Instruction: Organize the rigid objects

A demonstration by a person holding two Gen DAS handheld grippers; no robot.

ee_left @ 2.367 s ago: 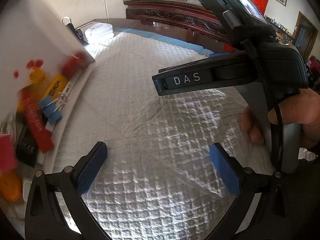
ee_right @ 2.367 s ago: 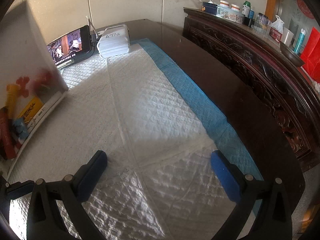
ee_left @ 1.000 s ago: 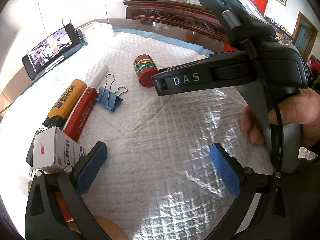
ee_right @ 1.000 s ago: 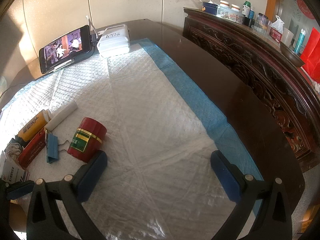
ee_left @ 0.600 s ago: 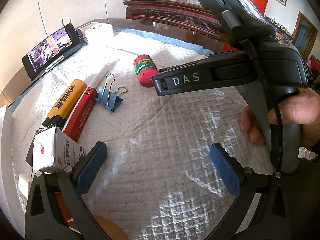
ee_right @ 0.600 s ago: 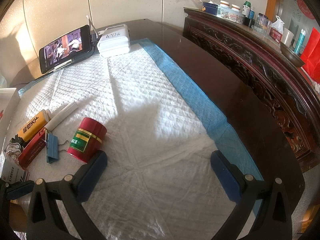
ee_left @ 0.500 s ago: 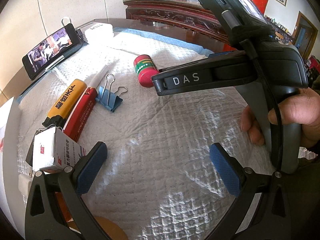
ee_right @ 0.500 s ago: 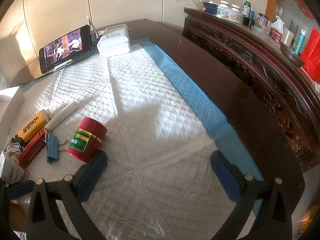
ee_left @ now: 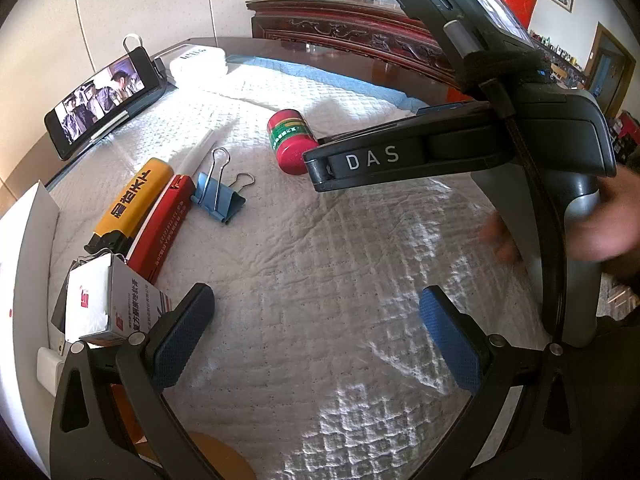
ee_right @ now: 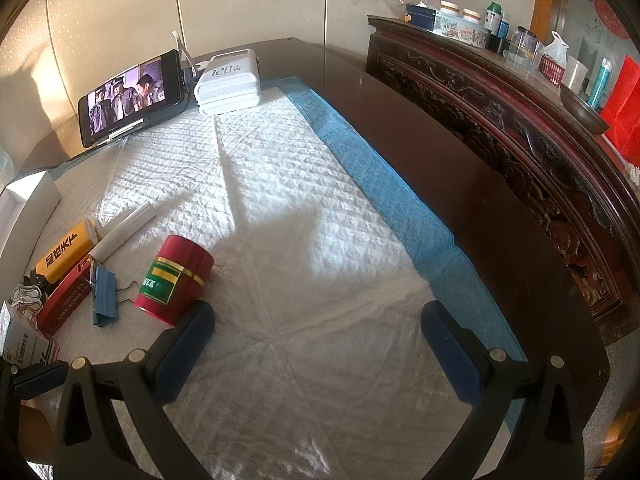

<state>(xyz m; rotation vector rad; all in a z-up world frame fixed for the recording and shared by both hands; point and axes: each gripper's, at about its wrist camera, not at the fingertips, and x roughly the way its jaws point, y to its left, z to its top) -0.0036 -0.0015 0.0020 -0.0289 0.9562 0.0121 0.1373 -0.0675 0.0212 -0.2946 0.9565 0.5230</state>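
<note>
At lower left of the right wrist view, the red canister (ee_right: 173,280) lies sideways beside the right gripper (ee_right: 318,340); both grippers, left gripper (ee_left: 316,340) included, gape empty, and a nudge could roll it.

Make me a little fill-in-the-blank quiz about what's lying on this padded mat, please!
1. The red jar has a label coloured ____.
2. The binder clip is coloured ____.
3. The phone stands propped beside a white ____.
4. Both the left gripper and the right gripper are ____, holding nothing.

Missing words: green; blue; charger; open
</note>
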